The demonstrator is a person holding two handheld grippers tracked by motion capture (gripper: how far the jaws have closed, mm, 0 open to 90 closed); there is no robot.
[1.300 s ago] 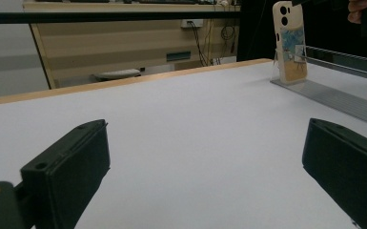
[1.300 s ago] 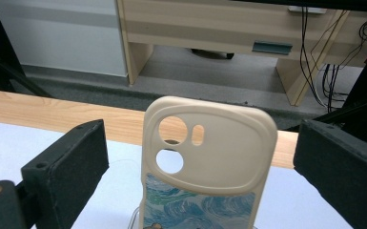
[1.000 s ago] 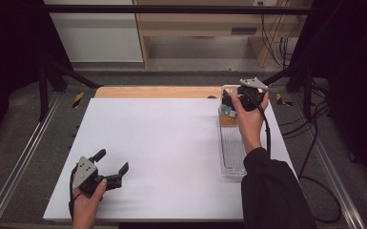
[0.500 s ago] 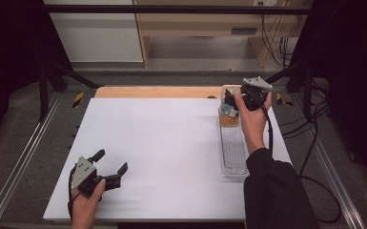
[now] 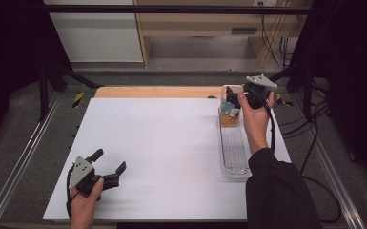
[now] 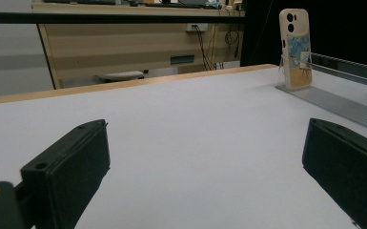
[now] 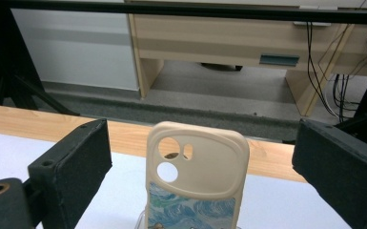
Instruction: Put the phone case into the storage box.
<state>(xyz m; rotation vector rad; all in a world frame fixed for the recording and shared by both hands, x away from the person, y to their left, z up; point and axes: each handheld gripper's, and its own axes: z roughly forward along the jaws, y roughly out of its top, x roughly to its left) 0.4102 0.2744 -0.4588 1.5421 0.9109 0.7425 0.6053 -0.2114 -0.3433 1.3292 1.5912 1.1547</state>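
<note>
High view: the right tongs (image 5: pixel 232 99) hover at the far end of the clear rack (image 5: pixel 233 152) on the table (image 5: pixel 171 143), where the phone case (image 5: pixel 229 112) stands upright; the left tongs (image 5: pixel 108 167) rest near the front-left corner, spread.

Left gripper view: jaws wide apart — the case (image 6: pixel 295 47) stands well off.

Right gripper view: jaws spread either side of the case (image 7: pixel 195 181), not touching it.

White table top (image 5: pixel 171 152); clear rack (image 5: pixel 233 152) along right edge.
</note>
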